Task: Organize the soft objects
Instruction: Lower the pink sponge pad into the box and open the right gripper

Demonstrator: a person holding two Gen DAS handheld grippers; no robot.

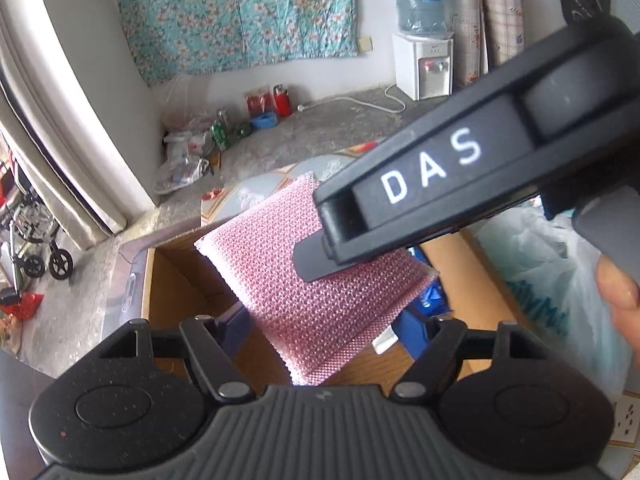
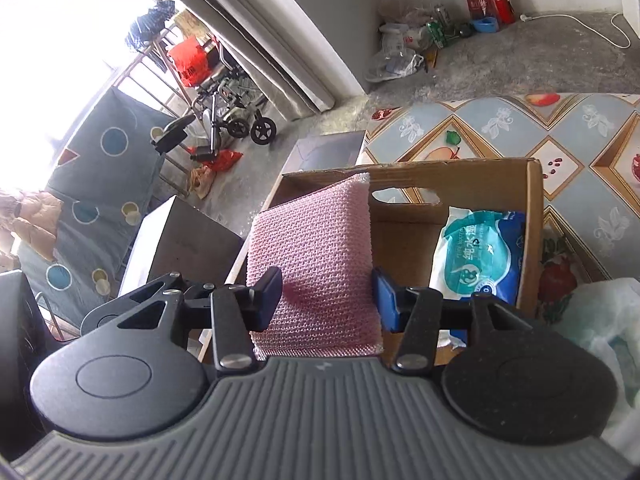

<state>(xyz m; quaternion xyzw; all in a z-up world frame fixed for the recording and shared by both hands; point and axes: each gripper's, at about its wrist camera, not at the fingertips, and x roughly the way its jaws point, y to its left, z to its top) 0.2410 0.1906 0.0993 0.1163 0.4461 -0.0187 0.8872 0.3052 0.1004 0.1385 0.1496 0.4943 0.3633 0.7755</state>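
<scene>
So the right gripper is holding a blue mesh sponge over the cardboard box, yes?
Not blue: the sponge is pink, as the right wrist view shows. The right gripper does hold it over the cardboard box.

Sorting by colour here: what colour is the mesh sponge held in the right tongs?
Pink, with a knitted mesh texture: the sponge shows best in the right wrist view.

White letters "DAS" stand on the right gripper (image 1: 434, 168); the wipes pack's (image 2: 480, 252) print is unreadable.

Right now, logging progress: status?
Right tongs shut on pink sponge, over cardboard box. Left tongs open, empty. Wipes pack inside.
</scene>
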